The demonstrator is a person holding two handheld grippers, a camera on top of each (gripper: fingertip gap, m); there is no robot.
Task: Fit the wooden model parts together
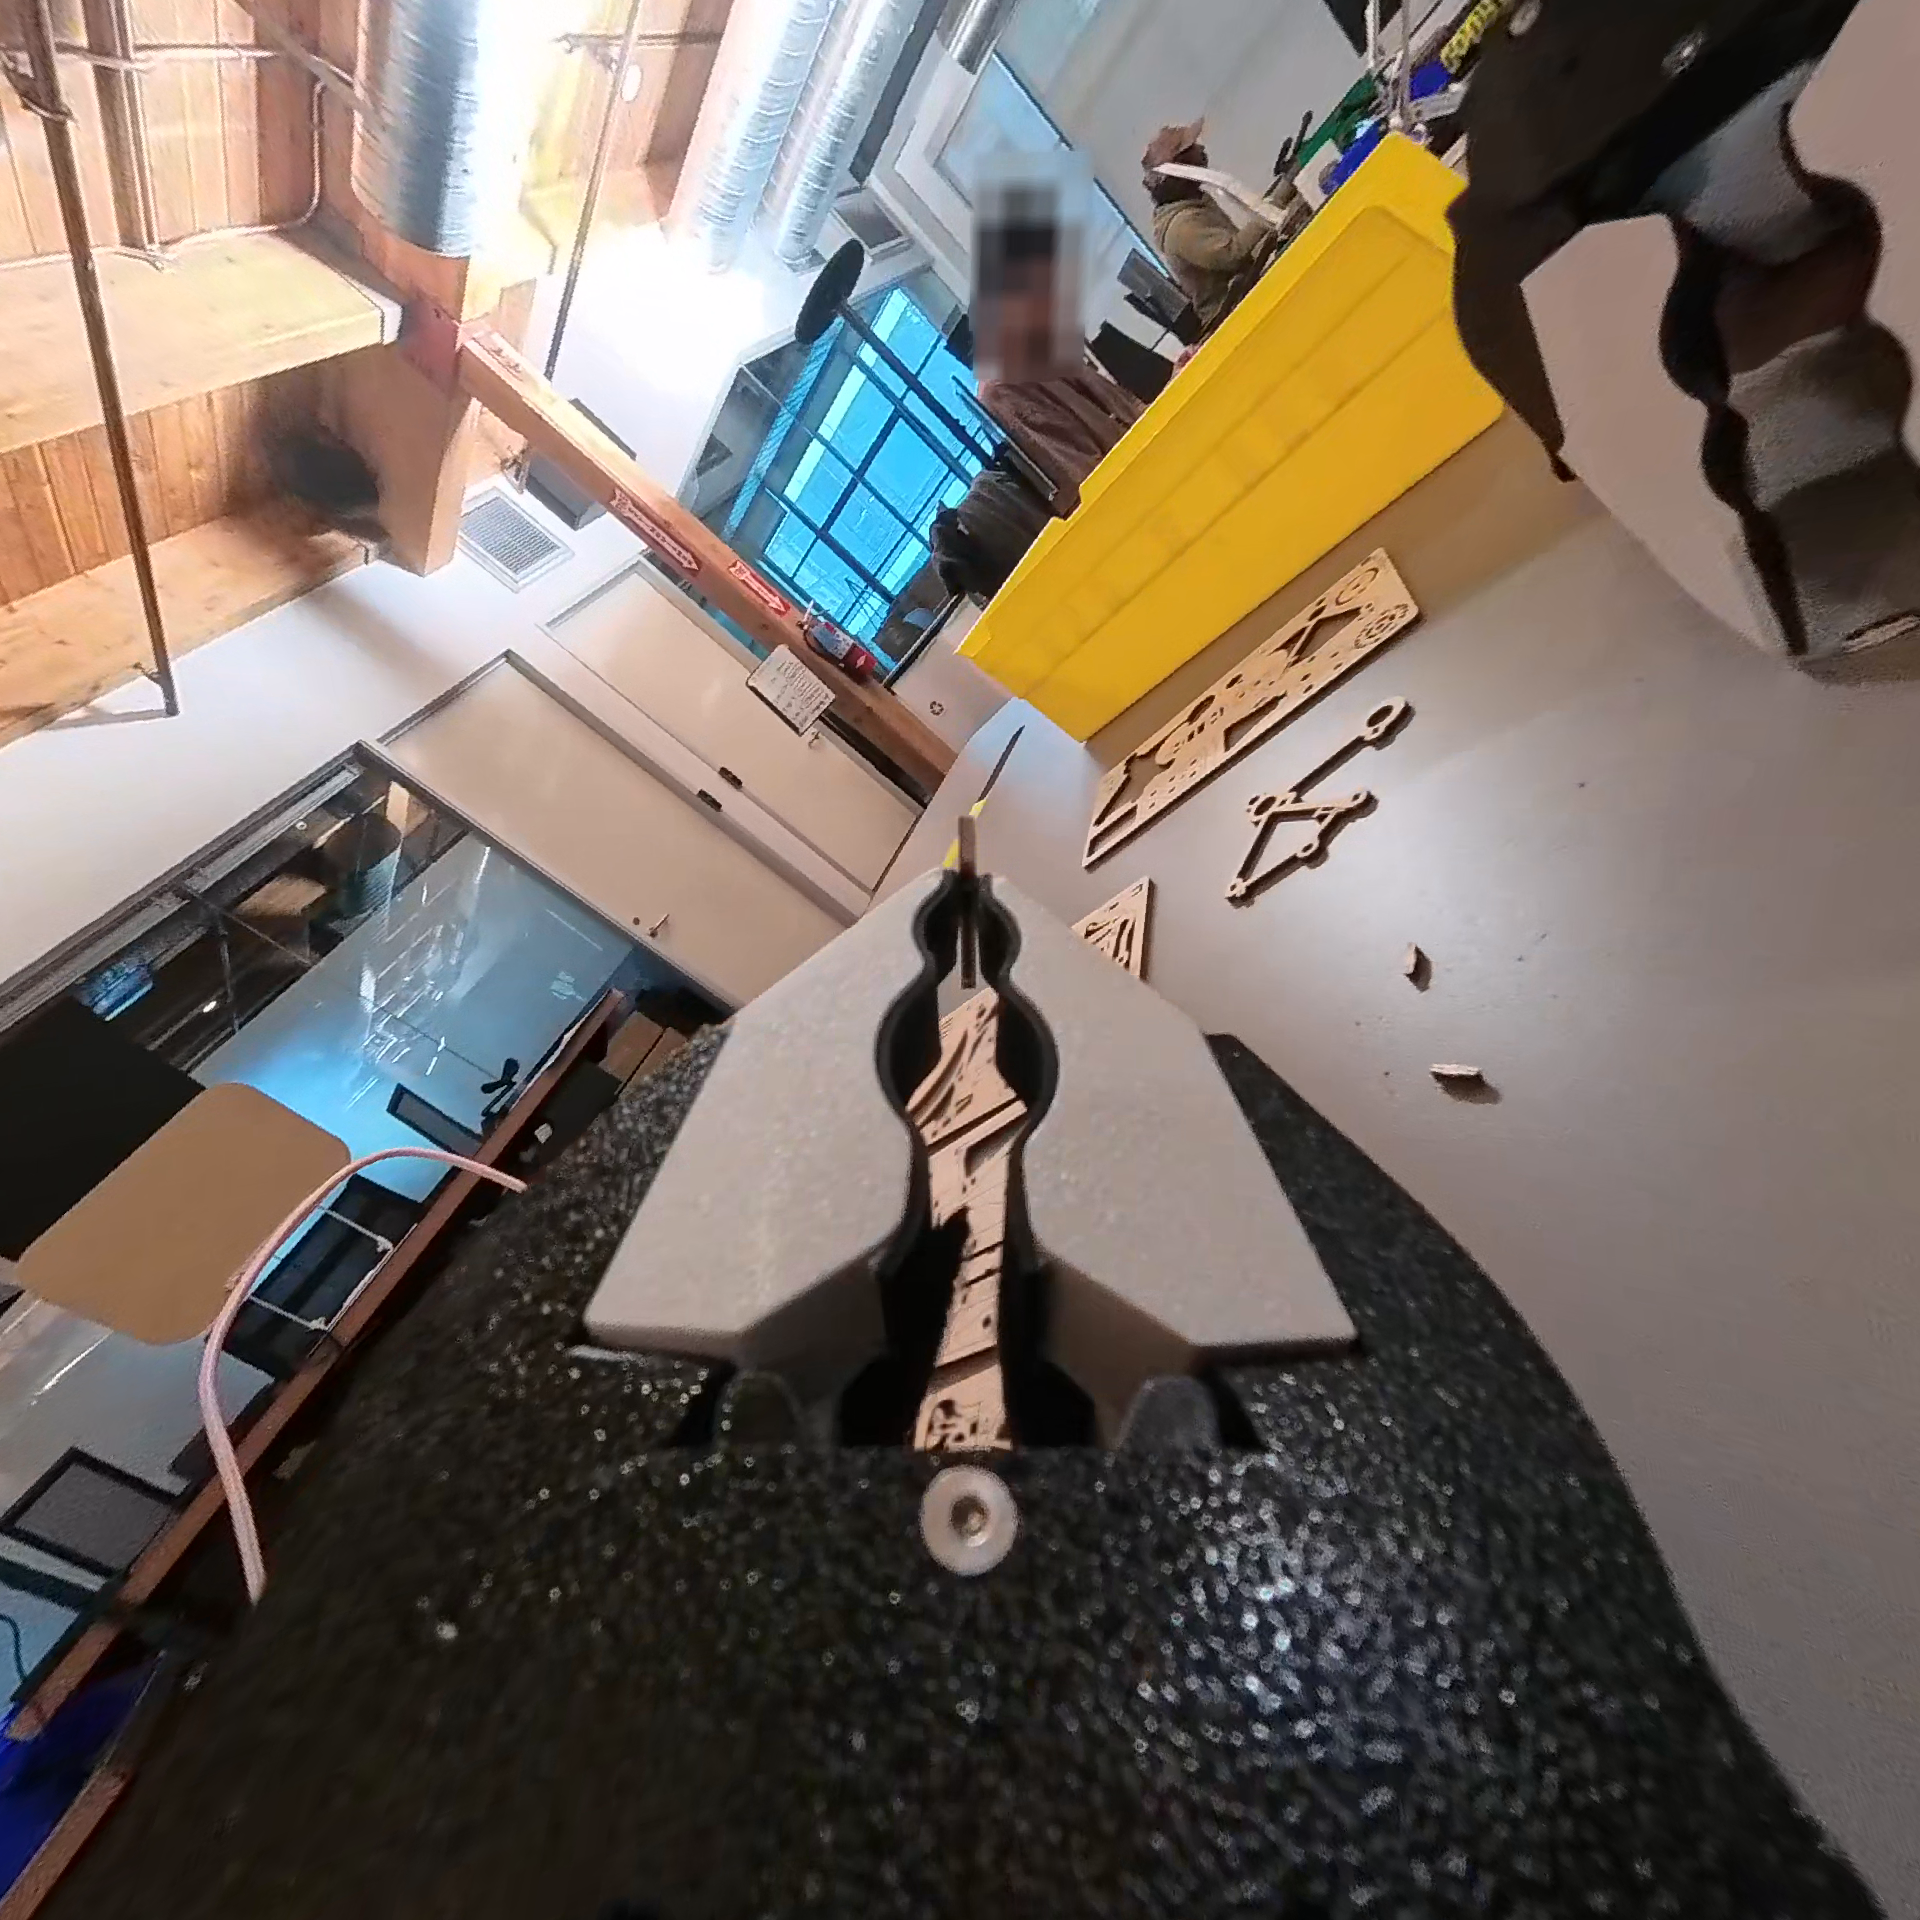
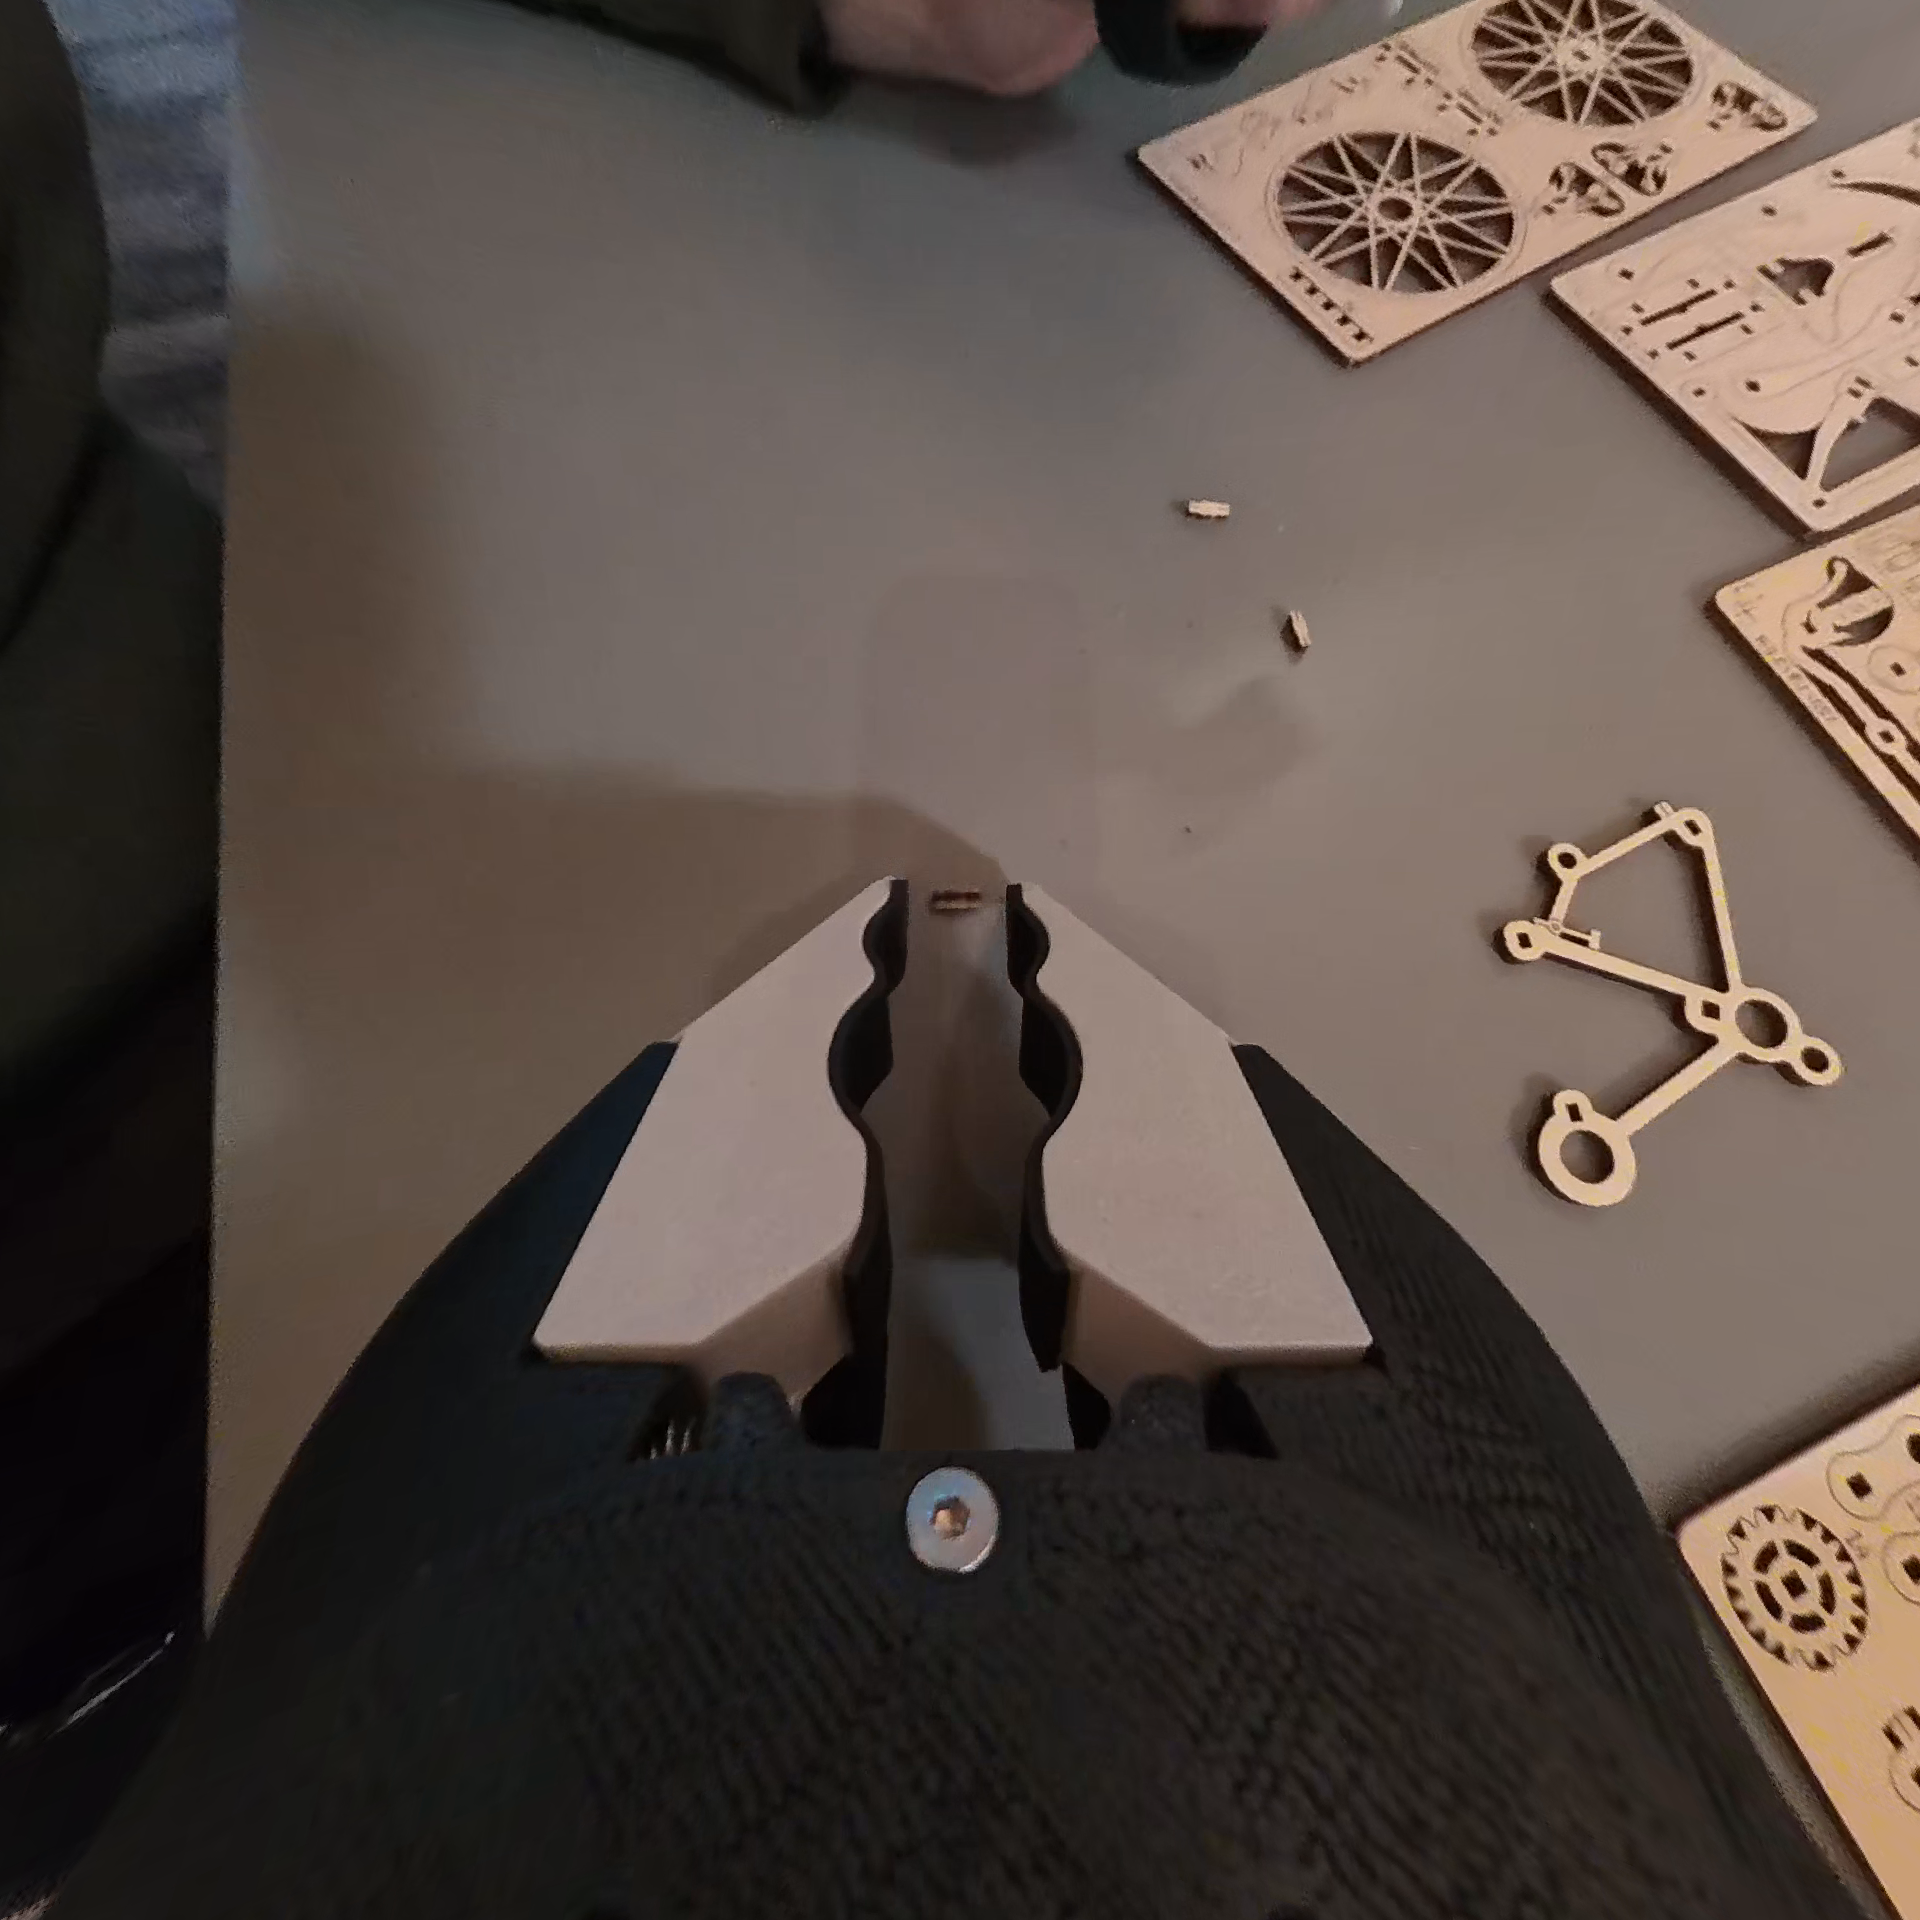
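Left tongs (image 1: 966, 914): I see my fingers pinched nearly together on a thin wooden strip (image 1: 967, 899) that stands edge-on at the tips; the view is rolled over, so the surface (image 1: 1558, 1143) runs up the right side.
Behind the left fingers: a cut wooden sheet (image 1: 971, 1143) shows through the gap between them; I cannot tell whether it touches them.
Right tongs (image 2: 956, 904): I have these parted by a narrow gap, holding nothing; a small wooden peg (image 2: 955, 902) lies on the surface (image 2: 623, 520) right between the tips, apart from both pads as far as I can judge.
Right tongs seen from the left: they hang at 1 o'clock in the left wrist view (image 1: 1714, 343), above the surface.
Loose pegs: two more small pieces (image 2: 1207, 508) (image 2: 1295, 629) lie at 1 o'clock of the right tips, well apart from them and from each other.
Frame part: a flat triangular linkage piece (image 2: 1673, 997) with ring ends lies at 3 o'clock of the right tongs; it also shows in the left wrist view (image 1: 1314, 800).
Part sheets: the wheel sheet (image 2: 1455, 156) lies at 1 o'clock; another sheet (image 2: 1766, 343) sits just beside it at 2 o'clock; a gear sheet (image 2: 1808, 1600) lies at 4 o'clock.
Yellow bin (image 1: 1247, 468): on the surface beyond the sheets in the left wrist view.
Far edge: a person's hand (image 2: 966, 47) rests at 12 o'clock in the right wrist view.
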